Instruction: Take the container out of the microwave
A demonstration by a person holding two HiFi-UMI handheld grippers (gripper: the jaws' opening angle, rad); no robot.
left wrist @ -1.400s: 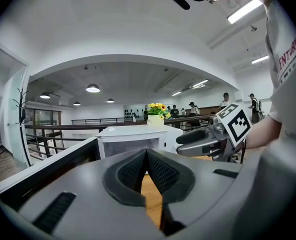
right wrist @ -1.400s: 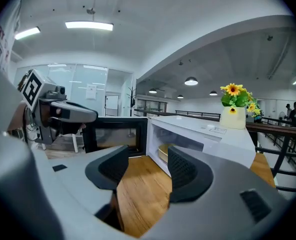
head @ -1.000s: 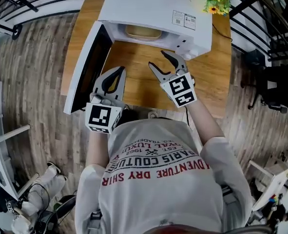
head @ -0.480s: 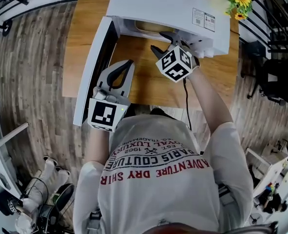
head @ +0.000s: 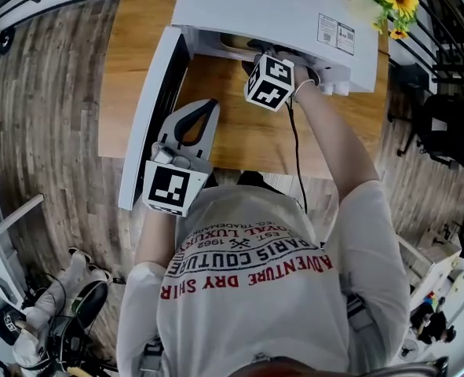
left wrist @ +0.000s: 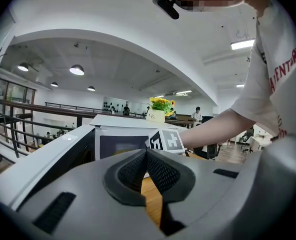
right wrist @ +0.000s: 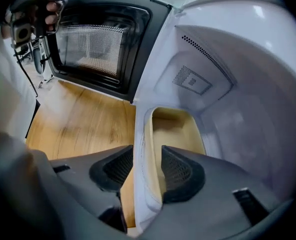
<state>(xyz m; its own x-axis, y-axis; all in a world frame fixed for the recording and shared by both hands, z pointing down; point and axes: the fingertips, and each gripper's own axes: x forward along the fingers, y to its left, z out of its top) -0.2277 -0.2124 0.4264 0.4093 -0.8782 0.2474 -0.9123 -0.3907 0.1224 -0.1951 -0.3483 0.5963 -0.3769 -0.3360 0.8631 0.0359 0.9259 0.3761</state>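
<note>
Right gripper view: our right gripper [right wrist: 148, 154], jaws just closing but unclamped, straddles the container [right wrist: 174, 129] by its near wall inside the microwave [right wrist: 228, 79]; left gripper [left wrist: 146, 154], clenched empty, hangs back.

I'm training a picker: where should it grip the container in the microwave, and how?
Likely its near wall at the rim, one jaw inside, one outside, coming through the open front: the container is an open tub, and the microwave walls box in its other sides.
</note>
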